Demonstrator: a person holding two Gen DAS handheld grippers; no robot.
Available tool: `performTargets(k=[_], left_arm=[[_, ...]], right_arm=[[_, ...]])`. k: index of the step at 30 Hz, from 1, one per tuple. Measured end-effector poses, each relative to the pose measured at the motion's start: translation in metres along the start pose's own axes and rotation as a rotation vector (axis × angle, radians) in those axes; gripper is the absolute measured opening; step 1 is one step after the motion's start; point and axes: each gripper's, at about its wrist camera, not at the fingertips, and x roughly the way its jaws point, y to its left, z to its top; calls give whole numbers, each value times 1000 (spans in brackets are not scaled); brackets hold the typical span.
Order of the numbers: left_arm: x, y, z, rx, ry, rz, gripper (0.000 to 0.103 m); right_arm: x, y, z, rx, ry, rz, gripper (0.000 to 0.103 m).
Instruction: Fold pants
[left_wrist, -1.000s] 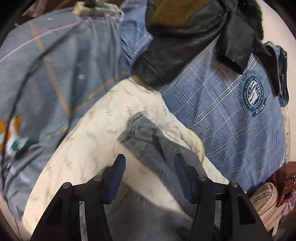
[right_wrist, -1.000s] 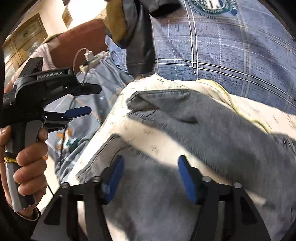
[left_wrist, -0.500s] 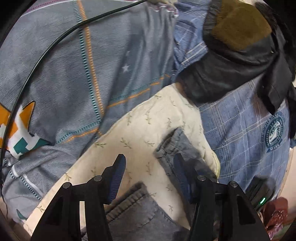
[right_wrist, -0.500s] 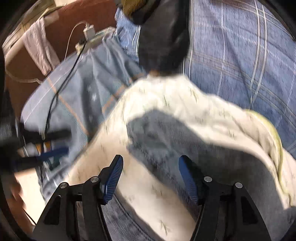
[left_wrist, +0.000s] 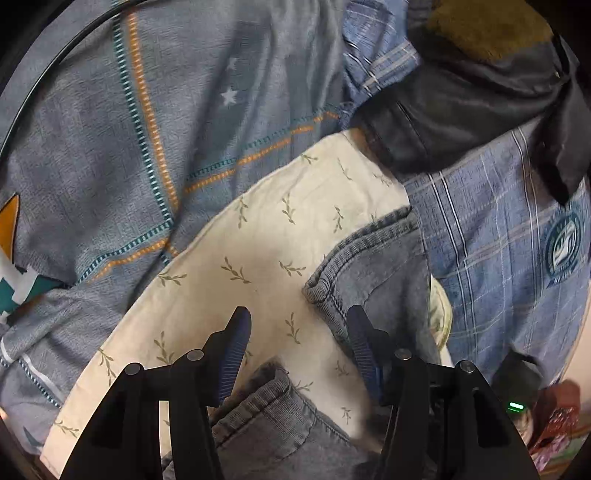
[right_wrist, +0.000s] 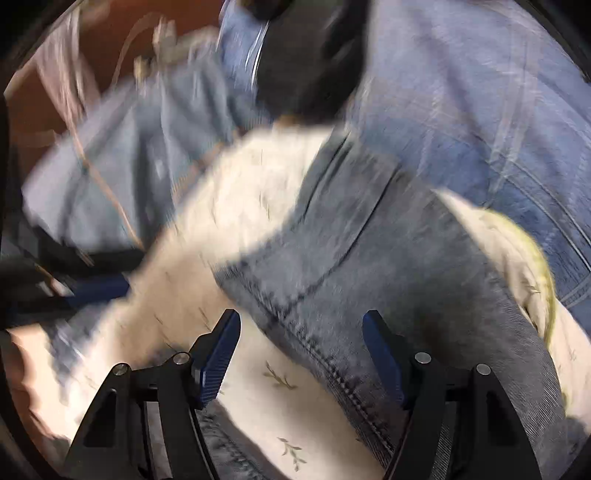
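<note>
1. Left gripper (left_wrist: 297, 332) hovers wide open and empty above a cream leaf-print pillow (left_wrist: 258, 251); a second ago its view looked across the pillow and a long stretch of grey denim, and now it looks down from closer, with the pillow filling the middle.
2. The pants (left_wrist: 373, 258), grey-blue jeans, lie spread over that pillow on a bed. One hemmed leg end sits just ahead of the left gripper's right finger, and another denim edge (left_wrist: 269, 410) lies directly under the jaws.
3. Right gripper (right_wrist: 301, 343) is likewise spread apart, holding nothing. Its view is heavily blurred, so it seems to be moving fast; the leg's stitched seam (right_wrist: 314, 347) now runs between its fingers, where half a second ago the denim lay farther ahead.
4. Around the pillow lie a grey-blue quilt (left_wrist: 147, 147) with orange and teal stitching, a blue plaid sheet (left_wrist: 498, 229) and a dark jacket (left_wrist: 461, 110), all clear of the jaws.
5. Judgement: both tools have closed in on the leg ends without grasping, so the fold is not begun. The likely next step is pinching the hem; the risk is catching pillow fabric with it.
</note>
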Motion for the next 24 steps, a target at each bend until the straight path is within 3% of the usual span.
performTargets(k=[1,2,3,5,9,12,14,15,16,17,21,22,24], left_arm=[[2,-2,-1,9,-5,-5,54],[3,-3,0,13,-6,-8,54],[6,-3,1,10,0,-10,54],[12,1,1,-12,27,-32,54],[26,5,0,-63,99,-133,55],[35,6,-3,-99,131,-235,58],[38,4,-4,-84,116,-198,50],[39,4,-4,-75,96,-157,20],[38,3,-4,-61,77,-113,7],[37,3,-4,-57,70,-96,10],[14,4,1,-77,-24,-146,9],[15,1,3,-52,-49,-84,9],[30,5,1,-61,-15,5,10]], right_arm=[[11,4,-1,-24,34,-15,66],[20,8,-4,-53,58,-63,56],[19,12,-6,-76,34,-102,41],[9,14,-7,-61,24,-91,3],[-37,23,-20,-40,-73,-6,2],[-58,29,-32,-37,-96,69,2],[-52,31,-43,-39,-68,77,2],[-45,31,-45,-33,-46,94,2],[-33,36,-41,-22,-30,111,2],[-33,38,-43,-13,-35,119,3],[-59,50,-48,-17,-116,153,6],[-62,51,-48,-9,-126,150,8],[-52,47,-51,40,-110,144,16]])
